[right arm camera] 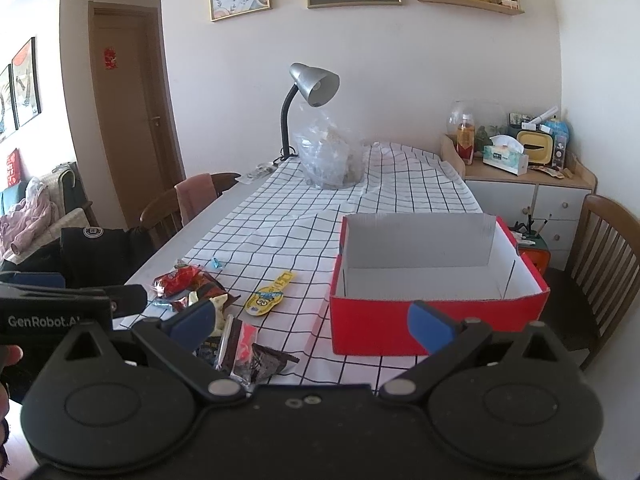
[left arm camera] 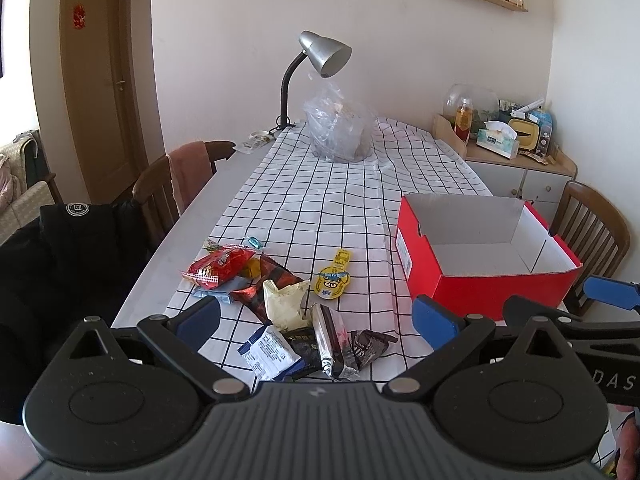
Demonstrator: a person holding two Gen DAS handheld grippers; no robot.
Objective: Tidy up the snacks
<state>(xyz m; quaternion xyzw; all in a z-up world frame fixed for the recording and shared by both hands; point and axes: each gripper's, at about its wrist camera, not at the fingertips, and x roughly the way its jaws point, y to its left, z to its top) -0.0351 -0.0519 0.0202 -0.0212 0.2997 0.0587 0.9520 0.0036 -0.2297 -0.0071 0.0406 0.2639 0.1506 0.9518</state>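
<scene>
Checked cloth covers the tabletop [left arm camera: 192,216]; snack packets [left arm camera: 280,300] lie beside a red box [left arm camera: 480,284], both grippers' fingers [left arm camera: 434,318] spread, holding nothing.

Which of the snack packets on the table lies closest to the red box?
The yellow cartoon-face packet, flat on the checked cloth. It lies alone between the snack pile and the red box; all others cluster farther left.
</scene>
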